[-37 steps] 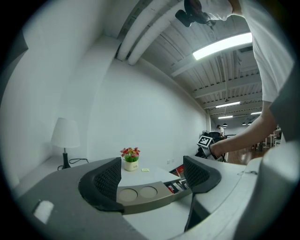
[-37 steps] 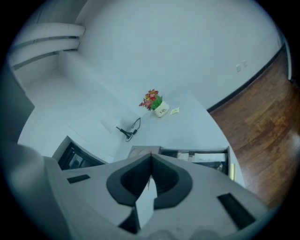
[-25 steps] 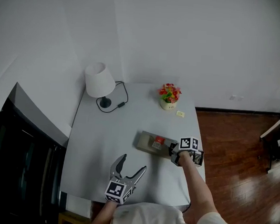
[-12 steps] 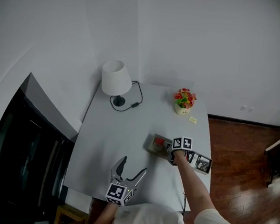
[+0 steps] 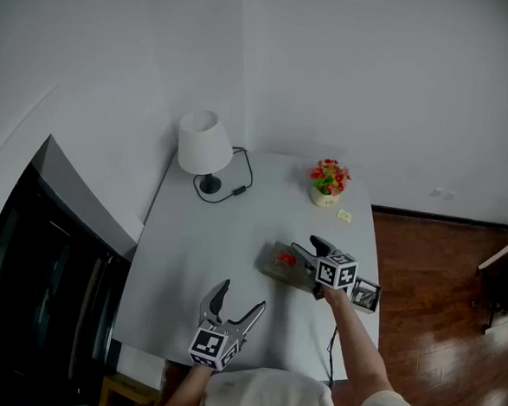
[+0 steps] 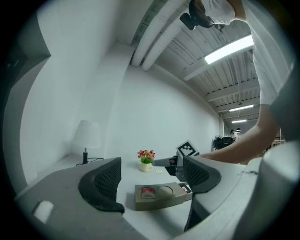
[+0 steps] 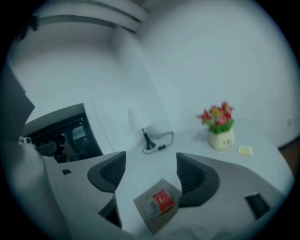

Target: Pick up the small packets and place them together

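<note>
The right gripper [image 7: 150, 171] has just been opening its jaws wide, with nothing between them, and has lifted above the grey tray [image 7: 159, 186] holding a red packet [image 7: 161, 200]. A dark packet [image 5: 365, 295] lies near the tray's end, probably just delivered. The left gripper [image 6: 152, 176] hovers agape, empty.

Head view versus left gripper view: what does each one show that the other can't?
Only the head view shows the wooden floor from above. Only the left gripper view shows the ceiling lights and the pipes overhead. Both show the lamp, the flower pot and the grey tray with a red packet in it.
</note>
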A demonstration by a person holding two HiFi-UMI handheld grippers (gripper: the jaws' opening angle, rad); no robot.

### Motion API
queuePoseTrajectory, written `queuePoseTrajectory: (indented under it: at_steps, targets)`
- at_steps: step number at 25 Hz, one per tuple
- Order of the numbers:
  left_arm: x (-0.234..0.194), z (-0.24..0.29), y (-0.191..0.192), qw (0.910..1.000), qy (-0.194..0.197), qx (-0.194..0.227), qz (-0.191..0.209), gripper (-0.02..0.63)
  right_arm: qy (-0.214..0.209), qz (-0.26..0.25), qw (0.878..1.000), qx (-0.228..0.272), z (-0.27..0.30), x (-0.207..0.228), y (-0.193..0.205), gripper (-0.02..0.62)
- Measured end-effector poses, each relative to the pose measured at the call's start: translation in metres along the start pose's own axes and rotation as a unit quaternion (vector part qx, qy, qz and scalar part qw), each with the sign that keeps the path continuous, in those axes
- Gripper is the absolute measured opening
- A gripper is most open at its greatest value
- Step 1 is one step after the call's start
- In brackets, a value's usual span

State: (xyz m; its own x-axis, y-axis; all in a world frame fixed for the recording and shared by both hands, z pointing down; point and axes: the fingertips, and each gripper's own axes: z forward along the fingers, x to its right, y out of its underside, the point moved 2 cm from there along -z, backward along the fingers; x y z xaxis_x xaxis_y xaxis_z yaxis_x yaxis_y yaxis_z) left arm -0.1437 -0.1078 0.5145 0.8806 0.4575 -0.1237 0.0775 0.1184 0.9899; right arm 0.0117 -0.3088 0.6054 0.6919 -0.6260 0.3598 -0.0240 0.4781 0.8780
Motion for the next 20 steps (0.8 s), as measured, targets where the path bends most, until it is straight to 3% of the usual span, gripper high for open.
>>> queuePoseTrajectory:
  at_steps: [2, 4, 6, 7, 8, 10, 12, 14, 17, 20]
  targets:
    - [-0.003, 0.005, -0.005, 1.0000, 0.000, 0.006, 0.004, 0.399, -0.031, -0.063, 0.995, 0.065, -0.034, -0.029, -0.033, 0.348]
    - [-0.004, 0.009, -0.011, 0.9999, 0.001, 0.012, 0.009, 0.399, -0.036, -0.110, 0.988, 0.104, -0.073, -0.049, -0.051, 0.348]
    - [-0.005, 0.010, -0.017, 0.9998, 0.004, 0.014, 0.014, 0.399, 0.006, -0.144, 0.980, 0.134, -0.112, -0.059, -0.059, 0.348]
    - [-0.005, 0.010, -0.019, 0.9997, 0.004, 0.015, 0.018, 0.399, 0.039, -0.155, 0.977, 0.141, -0.130, -0.060, -0.058, 0.397]
    - [-0.004, 0.010, -0.023, 0.9996, 0.005, 0.016, 0.022, 0.399, 0.071, -0.164, 0.973, 0.145, -0.146, -0.061, -0.055, 0.486]
    - [-0.002, 0.011, -0.029, 0.9991, 0.008, 0.021, 0.035, 0.399, 0.113, -0.182, 0.965, 0.153, -0.173, -0.069, -0.042, 0.486]
    - [0.002, 0.012, -0.033, 0.9984, 0.013, 0.026, 0.049, 0.401, 0.148, -0.187, 0.956, 0.169, -0.198, -0.076, -0.030, 0.485]
    - [0.005, 0.013, -0.034, 0.9978, 0.012, 0.030, 0.058, 0.414, 0.170, -0.161, 0.954, 0.189, -0.218, -0.078, -0.014, 0.483]
    - [0.009, 0.016, -0.028, 0.9983, 0.009, 0.023, 0.052, 0.422, 0.177, -0.129, 0.956, 0.196, -0.238, -0.079, 0.007, 0.450]
    - [0.018, 0.020, -0.014, 0.9984, 0.027, 0.000, 0.049, 0.397, 0.174, -0.138, 0.958, 0.180, -0.244, -0.081, 0.019, 0.449]
